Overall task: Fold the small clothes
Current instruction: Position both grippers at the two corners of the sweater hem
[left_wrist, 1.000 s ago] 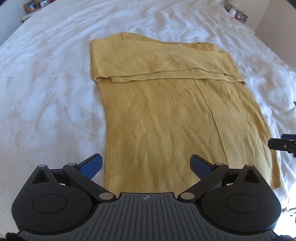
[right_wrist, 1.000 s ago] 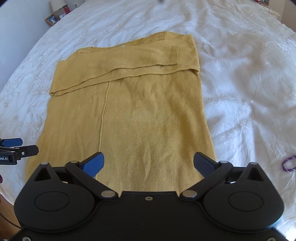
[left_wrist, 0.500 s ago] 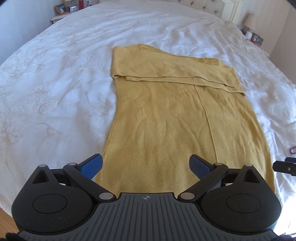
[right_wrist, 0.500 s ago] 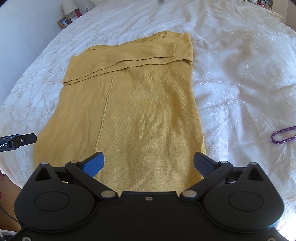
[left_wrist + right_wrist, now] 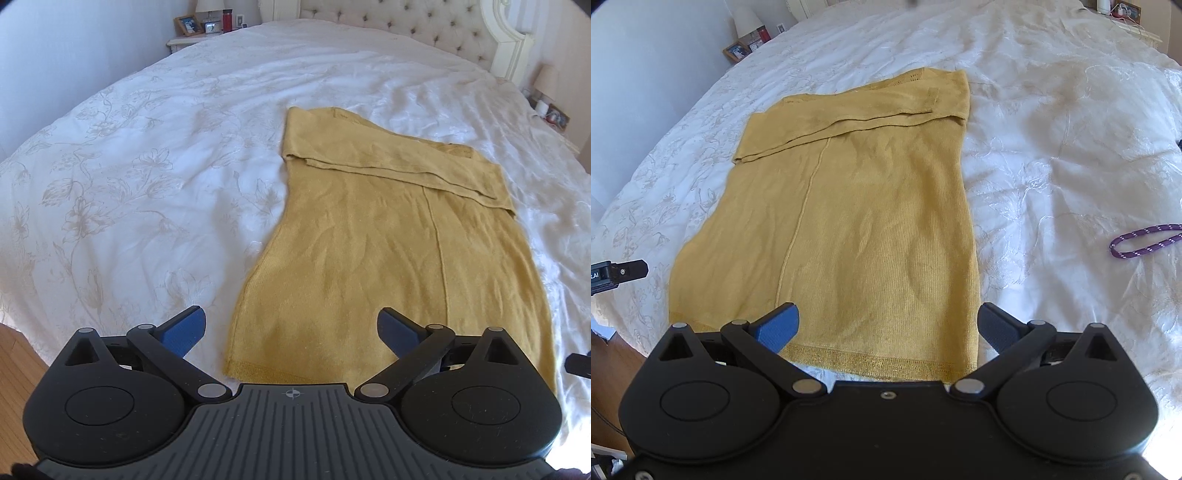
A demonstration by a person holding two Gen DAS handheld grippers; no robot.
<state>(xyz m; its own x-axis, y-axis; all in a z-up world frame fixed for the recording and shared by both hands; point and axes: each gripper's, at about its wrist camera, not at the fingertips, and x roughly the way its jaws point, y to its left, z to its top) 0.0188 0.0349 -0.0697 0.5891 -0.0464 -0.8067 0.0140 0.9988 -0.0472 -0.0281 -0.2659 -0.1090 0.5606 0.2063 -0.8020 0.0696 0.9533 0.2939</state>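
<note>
A mustard-yellow knit sweater (image 5: pixel 399 251) lies flat on the white bed, its sleeves folded across the chest at the far end; it also shows in the right wrist view (image 5: pixel 857 229). My left gripper (image 5: pixel 291 326) is open and empty above the sweater's near left hem corner. My right gripper (image 5: pixel 886 323) is open and empty above the near right part of the hem (image 5: pixel 886 363). Part of the left gripper (image 5: pixel 620 271) shows at the left edge of the right wrist view.
The white floral bedspread (image 5: pixel 129 166) covers the bed. A purple cord loop (image 5: pixel 1145 245) lies on the bed to the right. A nightstand with frames (image 5: pixel 199 26) and a tufted headboard (image 5: pixel 406 22) stand at the far end. Wooden floor (image 5: pixel 14 369) lies at the near left.
Both grippers have pulled back toward the near edge of the bed and risen, so the sweater's near hem has come into view. Both stay open and empty.
</note>
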